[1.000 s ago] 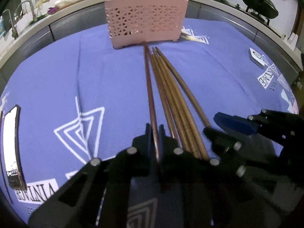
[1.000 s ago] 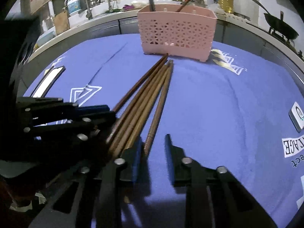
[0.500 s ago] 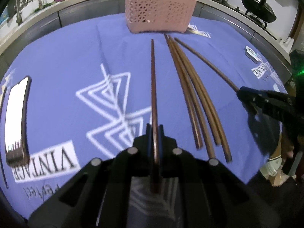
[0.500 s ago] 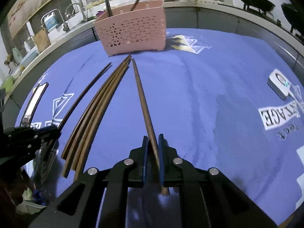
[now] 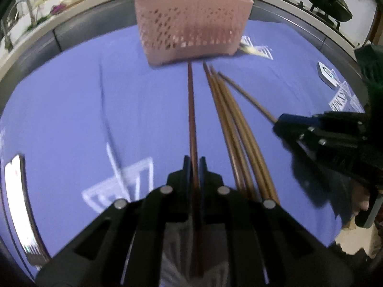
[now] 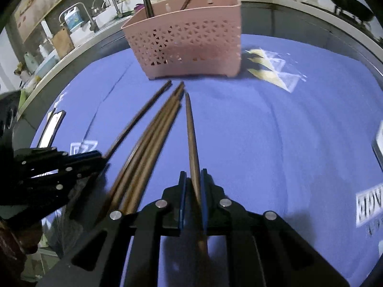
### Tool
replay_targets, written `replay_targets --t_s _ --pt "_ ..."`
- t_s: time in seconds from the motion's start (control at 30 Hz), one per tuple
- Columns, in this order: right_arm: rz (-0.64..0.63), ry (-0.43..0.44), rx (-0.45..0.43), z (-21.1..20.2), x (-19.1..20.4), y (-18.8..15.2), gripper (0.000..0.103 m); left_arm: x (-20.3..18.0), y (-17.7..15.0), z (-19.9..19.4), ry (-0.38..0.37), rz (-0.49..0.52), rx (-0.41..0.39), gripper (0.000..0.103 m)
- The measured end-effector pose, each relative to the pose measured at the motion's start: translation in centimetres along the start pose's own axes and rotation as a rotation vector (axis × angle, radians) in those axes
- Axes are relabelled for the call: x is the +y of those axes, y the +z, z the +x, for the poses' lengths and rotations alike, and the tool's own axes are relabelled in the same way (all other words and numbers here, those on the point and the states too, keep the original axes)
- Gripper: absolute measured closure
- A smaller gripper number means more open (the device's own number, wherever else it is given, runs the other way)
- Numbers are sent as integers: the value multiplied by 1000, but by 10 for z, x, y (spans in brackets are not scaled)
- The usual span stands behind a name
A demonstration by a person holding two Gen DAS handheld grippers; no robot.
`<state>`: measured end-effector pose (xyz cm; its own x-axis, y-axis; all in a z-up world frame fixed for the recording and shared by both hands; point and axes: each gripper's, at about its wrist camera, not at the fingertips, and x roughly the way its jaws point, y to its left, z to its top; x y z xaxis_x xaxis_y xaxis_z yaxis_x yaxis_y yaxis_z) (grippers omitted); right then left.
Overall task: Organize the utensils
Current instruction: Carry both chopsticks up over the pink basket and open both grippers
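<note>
**A:** What did each hand have at that moment?

**B:** One chopstick apiece. The left gripper [image 5: 195, 167] had its jaws closed on a dark reddish chopstick [image 5: 191, 119], clamped near the thick end so the tip pointed at the pink utensil basket [image 5: 191, 24]. The right gripper [image 6: 192, 181] was closed the same way on a browner chopstick [image 6: 191, 129], tip also aimed at the basket.

**A:** Why hold them by the butt end?

**B:** My guess — so the narrow tip could go into the basket first, with the gripper clear of the rim.

**A:** And the rest of the utensils?

**B:** Three loose chopsticks [image 5: 229, 124] lay in a bundle on the blue tablecloth [image 5: 71, 119] between the two grippers, tips toward the basket's front wall. The basket stood near the far edge of the table, and at least two utensils already stood in it; what kind they were I couldn't say, since the left view was blurred.

**A:** Were the held sticks off the cloth?

**B:** Probably lifted, though the fisheye made that hard to judge. A phone [image 6: 51, 129] lay near the left edge, well apart from everything.

**A:** How far along was the job?

**B:** Roughly midway, I'd judge — five chopsticks were still outside the basket.
</note>
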<state>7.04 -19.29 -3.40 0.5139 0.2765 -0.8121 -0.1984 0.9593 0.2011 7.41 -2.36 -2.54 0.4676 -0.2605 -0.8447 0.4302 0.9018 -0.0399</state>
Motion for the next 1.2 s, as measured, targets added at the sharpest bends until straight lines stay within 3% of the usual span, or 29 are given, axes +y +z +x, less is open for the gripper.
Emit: replay_targets --t_s 0.27,0.5,0.67,0.77,0.9,1.03,1.2 --pt "-31 14 10 25 1 44 90 -1 52 34 41 41 20 97" --pt "5 77 -12 21 -8 50 98 1 69 40 21 29 1 98" --pt "36 128 -153 -28 -12 44 98 6 61 -13 -48 0 -120 98" --pt "38 145 -306 -77 -10 35 98 10 51 -66 -89 -22 -244 98" --pt "28 136 -471 -129 -7 19 98 12 32 -116 -85 -32 -371 98" --pt "19 119 -553 -158 0 13 98 11 12 -152 -70 -35 -449 98" --pt "5 108 -570 -164 6 10 98 6 1 -162 -42 -19 -471 98"
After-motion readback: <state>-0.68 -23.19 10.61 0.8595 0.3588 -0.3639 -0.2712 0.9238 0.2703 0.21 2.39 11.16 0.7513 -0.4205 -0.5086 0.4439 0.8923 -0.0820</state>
